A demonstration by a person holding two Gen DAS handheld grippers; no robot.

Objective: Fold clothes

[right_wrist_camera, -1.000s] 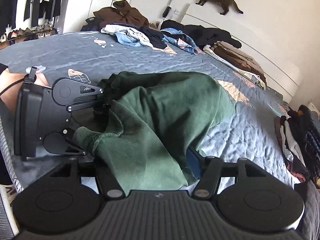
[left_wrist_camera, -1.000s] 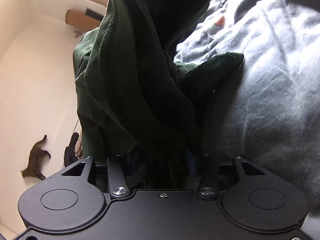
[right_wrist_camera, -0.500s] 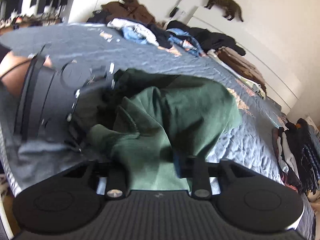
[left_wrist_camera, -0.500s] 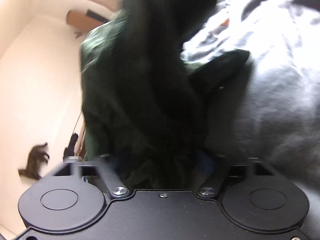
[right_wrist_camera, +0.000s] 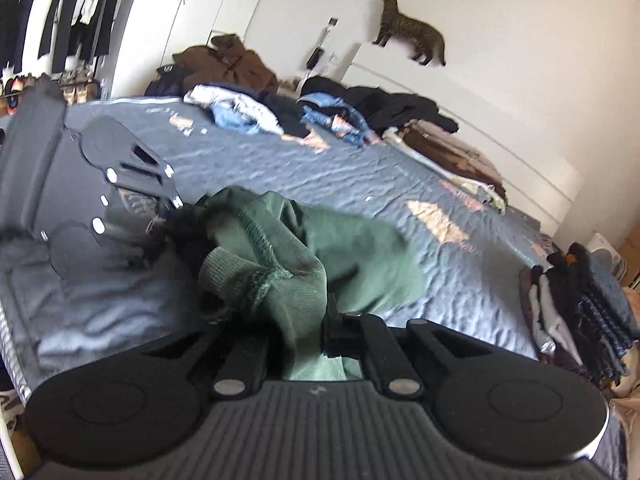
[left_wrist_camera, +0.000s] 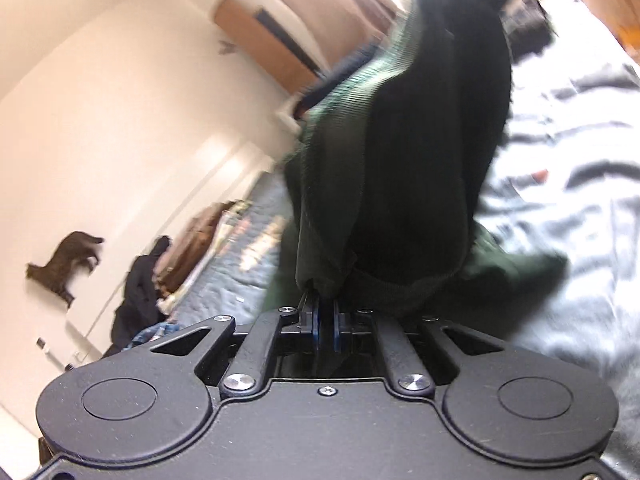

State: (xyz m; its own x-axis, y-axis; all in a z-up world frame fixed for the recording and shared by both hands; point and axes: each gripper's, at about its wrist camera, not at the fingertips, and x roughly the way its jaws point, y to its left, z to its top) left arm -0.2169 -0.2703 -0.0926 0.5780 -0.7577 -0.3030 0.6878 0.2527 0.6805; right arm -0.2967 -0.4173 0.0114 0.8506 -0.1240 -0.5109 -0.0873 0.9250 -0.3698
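Over a blue quilted bedspread [right_wrist_camera: 320, 184], the left gripper [left_wrist_camera: 326, 322] and right gripper [right_wrist_camera: 304, 344], wide a second ago, now pinch a green sweatshirt [right_wrist_camera: 320, 252], bunched higher; tabby cat [right_wrist_camera: 416, 36] watches.

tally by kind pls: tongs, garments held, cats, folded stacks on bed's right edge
Tongs: 2, left and right, both shut on the green sweatshirt
Garments held: 1
Cats: 1, tabby cat on the headboard
Folded stacks: 1, folded stack on the bed
Total: 5
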